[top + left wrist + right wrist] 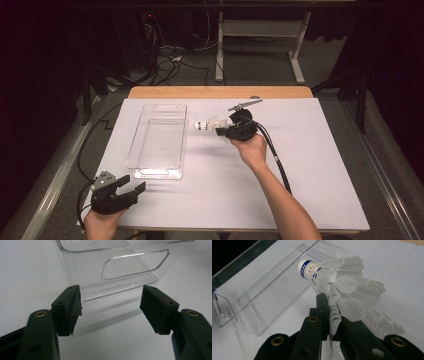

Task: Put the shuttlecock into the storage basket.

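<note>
A white feathered shuttlecock (pixel 337 282) with a blue band round its cork is pinched by its feather skirt in my right gripper (pixel 330 312), which is shut on it. In the high view the right gripper (pixel 220 129) holds the shuttlecock (pixel 205 124) just right of the clear plastic bin (pixel 159 140), cork pointing toward the bin. The bin (pixel 262 290) lies long and shallow, with nothing inside. My left gripper (pixel 131 187) rests at the table's front left corner, open, its jaws wide apart. Its pads (pixel 72 310) face the bin's near end wall (pixel 135 267) with the handle slot.
A white sheet (pixel 310 165) covers the wooden table (pixel 220 92). The right gripper's black cable (pixel 277 160) trails across the sheet toward the front. Beyond the table stand a white desk frame (pixel 260 35) and tangled cables (pixel 170 55) on the floor.
</note>
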Motion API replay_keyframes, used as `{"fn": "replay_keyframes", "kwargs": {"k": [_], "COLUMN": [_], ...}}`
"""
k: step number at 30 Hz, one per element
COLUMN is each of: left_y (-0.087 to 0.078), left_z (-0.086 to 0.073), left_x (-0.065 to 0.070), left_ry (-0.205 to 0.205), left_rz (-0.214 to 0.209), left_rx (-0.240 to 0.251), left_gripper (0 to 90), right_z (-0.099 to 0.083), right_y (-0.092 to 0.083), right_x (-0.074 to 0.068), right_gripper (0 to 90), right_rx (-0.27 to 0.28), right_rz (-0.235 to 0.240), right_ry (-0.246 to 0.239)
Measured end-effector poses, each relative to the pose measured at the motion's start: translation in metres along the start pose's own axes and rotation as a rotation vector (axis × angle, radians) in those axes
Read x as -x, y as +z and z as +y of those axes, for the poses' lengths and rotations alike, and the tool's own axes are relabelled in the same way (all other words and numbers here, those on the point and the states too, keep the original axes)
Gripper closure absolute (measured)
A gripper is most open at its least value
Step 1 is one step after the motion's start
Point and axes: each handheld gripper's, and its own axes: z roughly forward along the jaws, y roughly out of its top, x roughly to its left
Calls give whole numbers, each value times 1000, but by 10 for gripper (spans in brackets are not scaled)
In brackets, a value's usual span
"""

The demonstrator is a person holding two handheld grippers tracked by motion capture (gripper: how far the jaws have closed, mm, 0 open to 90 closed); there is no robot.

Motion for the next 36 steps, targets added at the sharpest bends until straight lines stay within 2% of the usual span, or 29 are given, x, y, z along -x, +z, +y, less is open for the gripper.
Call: {"fn": "replay_keyframes", "kwargs": {"k": [17,21,23,26,32,36], "left_y": [2,2,0,3,4,5], "left_z": [0,0,-1,-1,0,0], "left_x": [1,2,3,2,2,1], "left_ry": [19,18,23,20,21,18], "left_rz": [-2,-2,4,-5,1,-1], "left_rx": [-12,-17,-2,-20,-22,-26], "left_gripper": [342,341,343,342,342,342], "right_z": [26,37,43,47,58,59], "right_y": [16,25,32,36,44,49], "right_x": [-18,-21,-29,-36,-42,-43], "right_gripper": [893,893,893,893,893,893], "right_rx": [1,-9,-1,-4,-11,-14], "right_rz": [29,39,57,65,71,75], "right_ry": [-36,-38,-49,-64,-76,-78]}}
